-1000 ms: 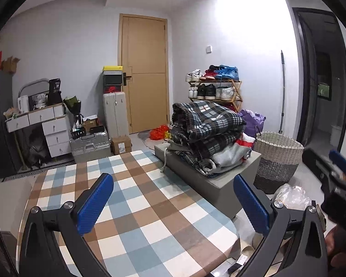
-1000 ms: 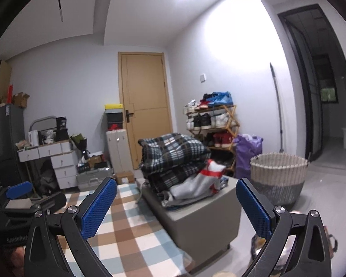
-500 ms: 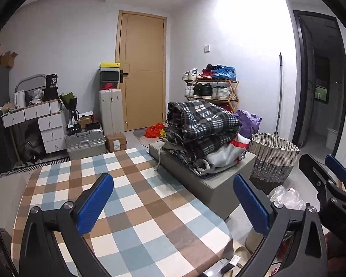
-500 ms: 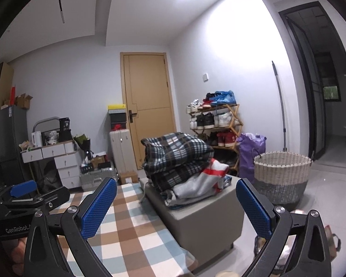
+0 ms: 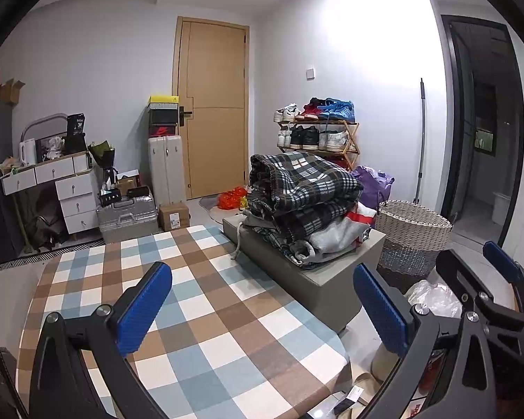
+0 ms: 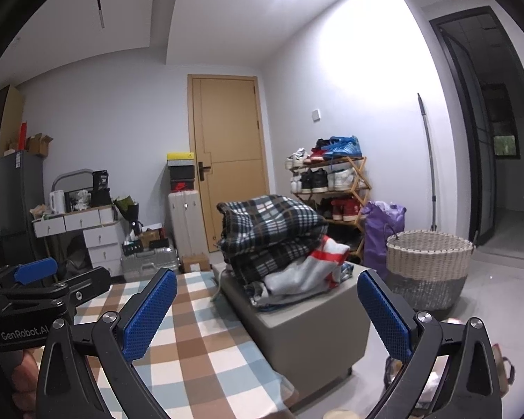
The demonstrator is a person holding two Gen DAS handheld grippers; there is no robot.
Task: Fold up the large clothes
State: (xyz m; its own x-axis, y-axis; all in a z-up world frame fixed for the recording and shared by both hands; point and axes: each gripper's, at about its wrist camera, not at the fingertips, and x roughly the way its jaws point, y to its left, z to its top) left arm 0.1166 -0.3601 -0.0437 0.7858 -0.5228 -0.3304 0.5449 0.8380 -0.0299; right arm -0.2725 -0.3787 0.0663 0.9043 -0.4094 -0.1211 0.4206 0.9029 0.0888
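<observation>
A pile of clothes, with a dark plaid garment on top and a grey and red one under it, lies on a grey ottoman. The pile also shows in the right wrist view. My left gripper is open and empty above the checked tablecloth, short of the pile. My right gripper is open and empty, held in front of the ottoman. The right gripper shows at the right edge of the left wrist view, and the left gripper at the left edge of the right wrist view.
A woven basket stands right of the ottoman, with a purple bag and a shoe rack behind. Suitcases, boxes and white drawers line the far wall by the door. A doorway opens at right.
Both grippers have risen and tilted a little, so the room sits lower in both views. Their jaws stay open and empty.
</observation>
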